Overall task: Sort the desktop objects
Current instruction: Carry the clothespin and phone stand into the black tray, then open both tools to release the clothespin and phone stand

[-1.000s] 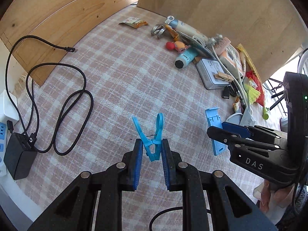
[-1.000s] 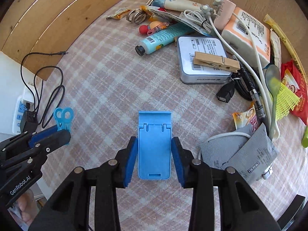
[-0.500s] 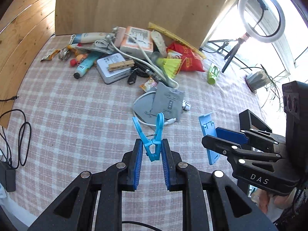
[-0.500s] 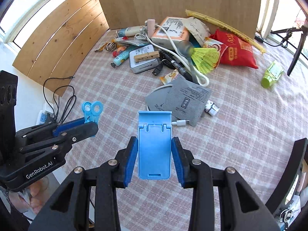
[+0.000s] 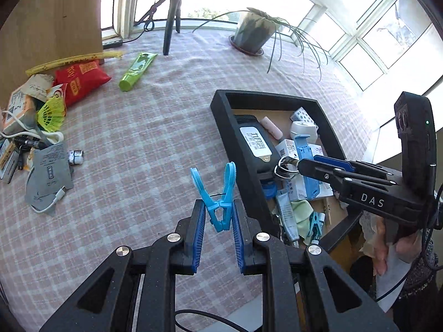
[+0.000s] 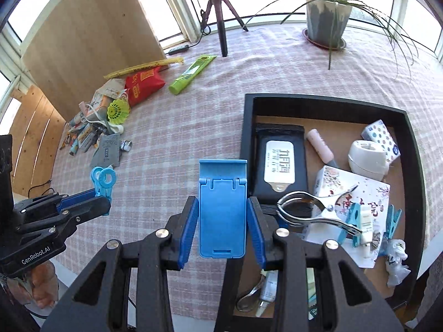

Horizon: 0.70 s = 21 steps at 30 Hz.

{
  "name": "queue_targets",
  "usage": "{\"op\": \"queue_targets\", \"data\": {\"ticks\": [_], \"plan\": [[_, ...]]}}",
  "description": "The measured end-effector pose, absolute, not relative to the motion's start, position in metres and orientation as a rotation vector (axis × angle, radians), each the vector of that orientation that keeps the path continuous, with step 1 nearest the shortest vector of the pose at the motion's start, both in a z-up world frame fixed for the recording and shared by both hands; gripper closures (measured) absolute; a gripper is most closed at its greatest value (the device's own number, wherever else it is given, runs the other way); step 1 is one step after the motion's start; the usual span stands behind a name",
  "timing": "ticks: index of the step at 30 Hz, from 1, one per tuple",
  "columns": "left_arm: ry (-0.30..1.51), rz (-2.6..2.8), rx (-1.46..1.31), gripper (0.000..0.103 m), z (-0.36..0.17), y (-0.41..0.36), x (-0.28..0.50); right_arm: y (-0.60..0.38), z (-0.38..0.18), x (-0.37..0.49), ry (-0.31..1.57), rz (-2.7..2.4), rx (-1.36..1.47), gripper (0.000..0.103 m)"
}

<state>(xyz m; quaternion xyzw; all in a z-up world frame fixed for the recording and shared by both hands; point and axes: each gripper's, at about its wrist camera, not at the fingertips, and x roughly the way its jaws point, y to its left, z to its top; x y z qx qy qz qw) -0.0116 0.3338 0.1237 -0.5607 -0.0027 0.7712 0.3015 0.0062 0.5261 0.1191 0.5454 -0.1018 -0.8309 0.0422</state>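
Left gripper clamped on one light-blue clothes peg, peg's looped ends poking up beyond pads, over checked cloth just left of black tray. Right gripper clamped on one blue phone stand, held flat between pads at tray's left wall. Only right view showed steel clip and two blue pegs in tray. Farther: clutter pile, one green tube, one potted plant.
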Motion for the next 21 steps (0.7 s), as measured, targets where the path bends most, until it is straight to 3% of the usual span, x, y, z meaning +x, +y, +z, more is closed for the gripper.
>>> {"op": "queue_targets", "data": {"ticks": [13, 14, 15, 16, 18, 21], "plan": [[0.234, 1.800, -1.381, 0.085, 0.122, 0.462, 0.050, 0.655, 0.118, 0.078, -0.545, -2.773, 1.760, 0.067], [0.255, 1.791, -1.368, 0.073, 0.123, 0.467, 0.052, 0.658, 0.120, 0.081, -0.550, -2.789, 1.746, 0.067], [0.279, 1.800, -1.363, 0.047, 0.122, 0.470, 0.053, 0.661, 0.120, 0.082, -0.549, -2.796, 1.760, 0.061], [0.285, 1.832, -1.355, 0.037, 0.123, 0.470, 0.054, 0.663, 0.120, 0.083, -0.552, -2.806, 1.783, 0.050], [0.286, 1.864, -1.350, 0.033, 0.122, 0.470, 0.052, 0.665, 0.122, 0.085, -0.559, -2.827, 1.786, 0.041], [0.267, 1.883, -1.362, 0.033, 0.123, 0.465, 0.047, 0.660, 0.123, 0.085, -0.530, -2.815, 1.793, 0.041]]}}
